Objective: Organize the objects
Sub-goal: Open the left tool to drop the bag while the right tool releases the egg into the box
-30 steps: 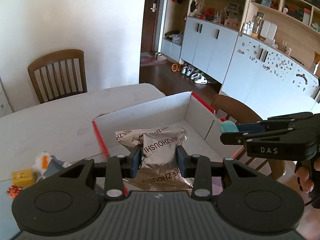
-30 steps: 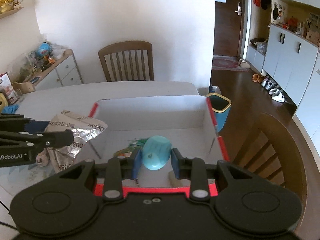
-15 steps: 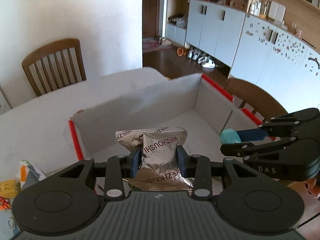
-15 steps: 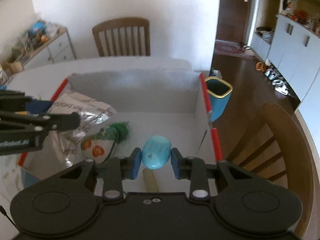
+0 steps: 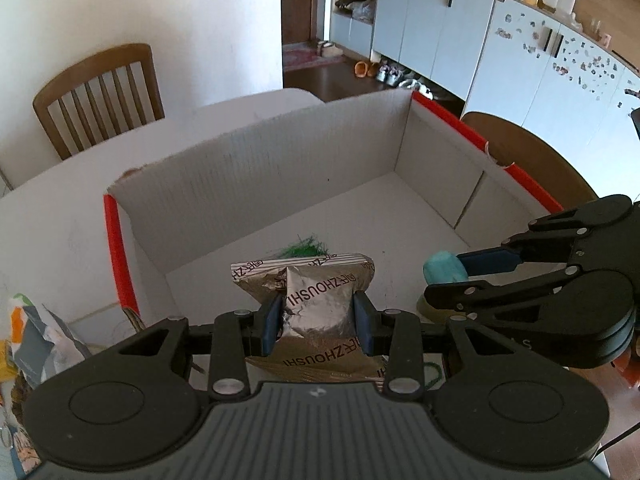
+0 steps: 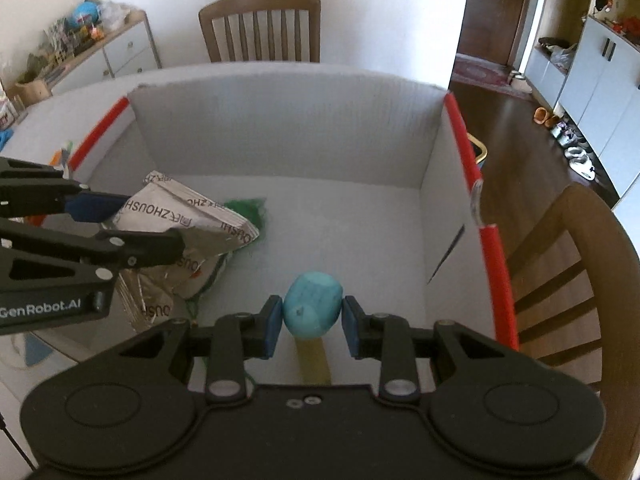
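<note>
Left gripper is clamped on a silver foil snack bag, held above the floor of the white cardboard box; right gripper grips a turquoise egg-shaped object — also over the box interior; green item lies inside, behind the bag.

The cardboard box is open on top, and its white floor lies bare across the middle, back and right side. Tall walls close it in all round. At the left, the left tool and its silver snack bag crowd the floor over a green-tufted item. Just outside the right wall stands a wooden chair.
</note>
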`<control>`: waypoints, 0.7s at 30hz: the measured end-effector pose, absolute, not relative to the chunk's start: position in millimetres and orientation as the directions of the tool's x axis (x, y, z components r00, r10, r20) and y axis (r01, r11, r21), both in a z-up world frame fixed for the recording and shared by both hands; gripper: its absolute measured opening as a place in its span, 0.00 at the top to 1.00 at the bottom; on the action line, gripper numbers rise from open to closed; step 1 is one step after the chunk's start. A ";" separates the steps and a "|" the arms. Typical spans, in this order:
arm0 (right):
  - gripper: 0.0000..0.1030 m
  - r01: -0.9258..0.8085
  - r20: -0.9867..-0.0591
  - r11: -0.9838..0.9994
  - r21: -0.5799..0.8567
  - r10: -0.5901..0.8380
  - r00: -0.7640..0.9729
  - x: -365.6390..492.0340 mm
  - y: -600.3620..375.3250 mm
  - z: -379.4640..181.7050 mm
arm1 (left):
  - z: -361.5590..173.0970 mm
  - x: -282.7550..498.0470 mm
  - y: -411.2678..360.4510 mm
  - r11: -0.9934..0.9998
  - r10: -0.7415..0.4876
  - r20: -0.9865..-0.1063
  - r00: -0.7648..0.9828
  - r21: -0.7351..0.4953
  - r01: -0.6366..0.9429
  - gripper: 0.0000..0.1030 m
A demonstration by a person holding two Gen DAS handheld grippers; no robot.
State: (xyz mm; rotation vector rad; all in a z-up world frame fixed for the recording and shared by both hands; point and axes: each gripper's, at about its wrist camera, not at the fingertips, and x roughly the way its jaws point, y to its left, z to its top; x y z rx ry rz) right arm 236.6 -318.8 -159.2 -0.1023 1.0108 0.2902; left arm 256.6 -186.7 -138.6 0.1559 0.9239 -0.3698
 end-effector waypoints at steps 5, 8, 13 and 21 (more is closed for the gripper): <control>0.70 -0.281 -0.859 0.958 0.059 0.192 0.474 238.8 -318.3 -166.9 | -139.9 258.8 -190.8 0.922 -0.245 -0.811 0.531 -0.025 0.387 0.63; 0.70 -0.274 -0.863 0.959 0.073 0.199 0.465 239.3 -320.1 -170.1 | -139.7 259.0 -191.7 0.922 -0.240 -0.814 0.530 -0.020 0.387 0.63; 0.68 -0.274 -0.858 0.959 0.075 0.202 0.472 239.2 -324.2 -166.5 | -137.4 259.2 -191.5 0.924 -0.249 -0.811 0.529 -0.036 0.380 0.62; 0.62 -0.272 -0.843 0.957 0.095 0.223 0.490 233.9 -328.9 -154.3 | -125.8 250.8 -190.1 0.925 -0.265 -0.783 0.563 -0.040 0.378 0.43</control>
